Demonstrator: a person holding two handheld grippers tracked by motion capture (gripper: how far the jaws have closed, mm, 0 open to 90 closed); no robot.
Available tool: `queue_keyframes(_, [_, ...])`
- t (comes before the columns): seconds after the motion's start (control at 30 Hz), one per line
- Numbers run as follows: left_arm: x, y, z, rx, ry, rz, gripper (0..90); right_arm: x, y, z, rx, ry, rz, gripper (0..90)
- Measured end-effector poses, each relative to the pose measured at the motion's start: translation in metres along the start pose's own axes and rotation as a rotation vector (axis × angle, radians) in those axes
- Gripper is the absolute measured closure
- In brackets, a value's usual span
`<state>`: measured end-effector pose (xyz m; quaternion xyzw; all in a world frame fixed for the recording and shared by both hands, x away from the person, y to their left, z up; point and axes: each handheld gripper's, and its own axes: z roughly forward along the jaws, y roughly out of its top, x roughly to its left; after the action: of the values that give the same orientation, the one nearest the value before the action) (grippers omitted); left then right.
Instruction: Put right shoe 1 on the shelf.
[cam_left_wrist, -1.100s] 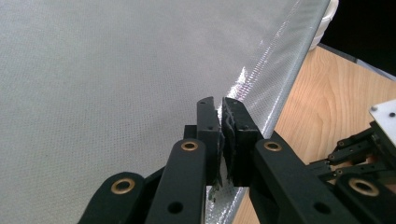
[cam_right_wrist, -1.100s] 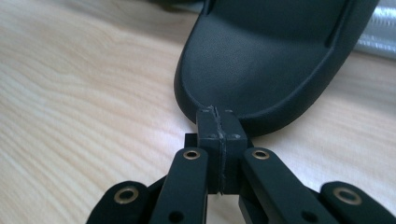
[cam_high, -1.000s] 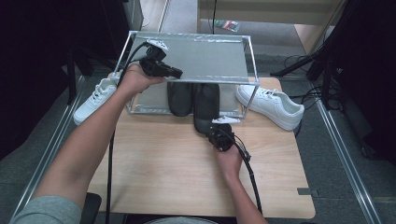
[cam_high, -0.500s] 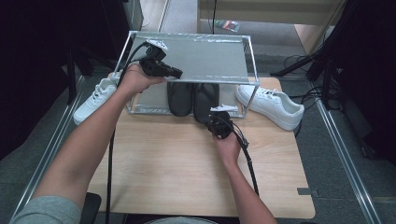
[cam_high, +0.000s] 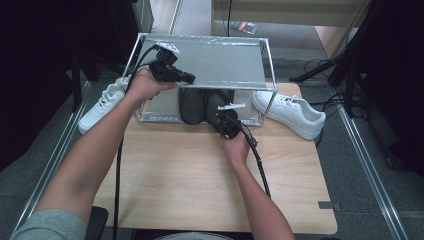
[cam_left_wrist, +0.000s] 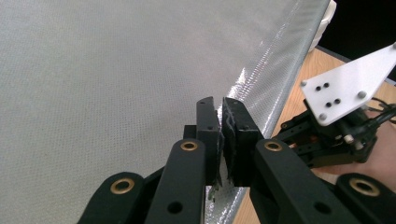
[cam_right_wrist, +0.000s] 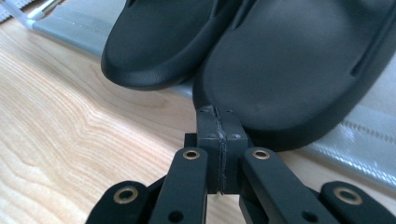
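Your right hand-held gripper (cam_right_wrist: 218, 122), jaws shut and empty, touches the heel end of the right black shoe (cam_right_wrist: 299, 70), which points straight away into the rack (cam_high: 150, 116). Your left hand-held gripper (cam_left_wrist: 220, 105), nearly shut, rests on the rack's top shelf (cam_left_wrist: 93, 70).

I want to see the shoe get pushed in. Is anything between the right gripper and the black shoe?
No, nothing visible. The right gripper, jaws shut, sits right at the toe of the black shoe, which lies on the rack's lower shelf beside the other black shoe.
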<state>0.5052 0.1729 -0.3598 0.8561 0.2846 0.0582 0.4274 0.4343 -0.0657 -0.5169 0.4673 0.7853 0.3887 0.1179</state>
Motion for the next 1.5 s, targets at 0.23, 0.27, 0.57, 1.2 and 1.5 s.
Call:
queue_keyframes(0.23, [0.001,0.000,0.000,-0.004,0.006,-0.007,82.0,0.004,-0.003,-0.010,-0.012,0.047,-0.005,90.0])
queue_keyframes(0.27, [0.001,0.000,0.000,-0.008,0.002,-0.019,81.4,0.005,-0.004,-0.013,-0.014,0.058,-0.002,90.0])
queue_keyframes(0.57, [-0.008,0.005,-0.008,-0.008,0.012,-0.065,58.9,0.014,-0.013,-0.058,-0.043,0.107,-0.058,85.6])
queue_keyframes(1.2, [-0.075,-0.036,-0.039,-0.032,-0.046,-0.056,43.6,-0.011,-0.040,-0.142,-0.101,0.223,-0.067,56.1])
queue_keyframes(1.5, [-0.077,-0.077,-0.039,-0.028,-0.030,-0.094,41.3,-0.022,-0.053,-0.161,-0.151,0.222,-0.105,46.9])
